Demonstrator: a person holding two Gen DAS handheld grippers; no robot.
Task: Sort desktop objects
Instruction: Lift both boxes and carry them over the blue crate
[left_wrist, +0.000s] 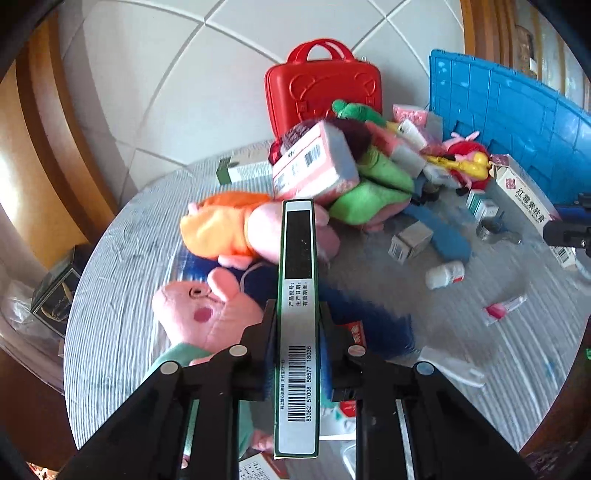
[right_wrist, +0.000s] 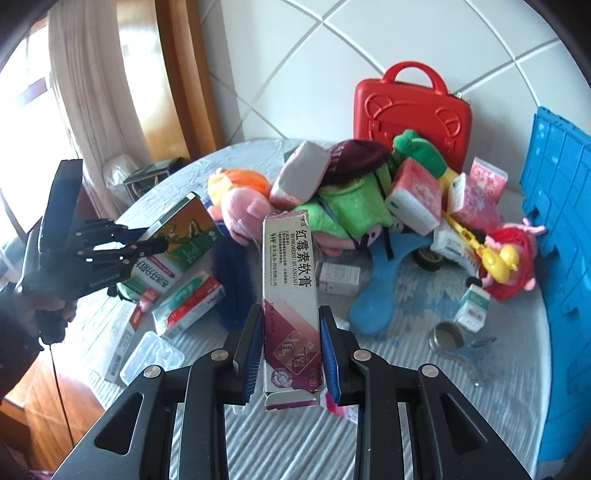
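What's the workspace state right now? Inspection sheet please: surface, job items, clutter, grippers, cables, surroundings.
Surface: round table with pale ribbed cloth, crowded.
Job's things: green-edged barcoded carton held in the left gripper; purple-and-white ointment carton with a torn top flap held in the right gripper.
Clutter: pink pig plush toy, green plush toy, red plastic carry case, blue flat brush, small white bottle, blue plastic crate at the table's edge, assorted medicine boxes.
Grippers: left gripper shut on its carton; right gripper shut on its carton, fingers flanking it.
Cables: nothing seen.
Surroundings: white tiled wall, cream curtain, wooden frame.
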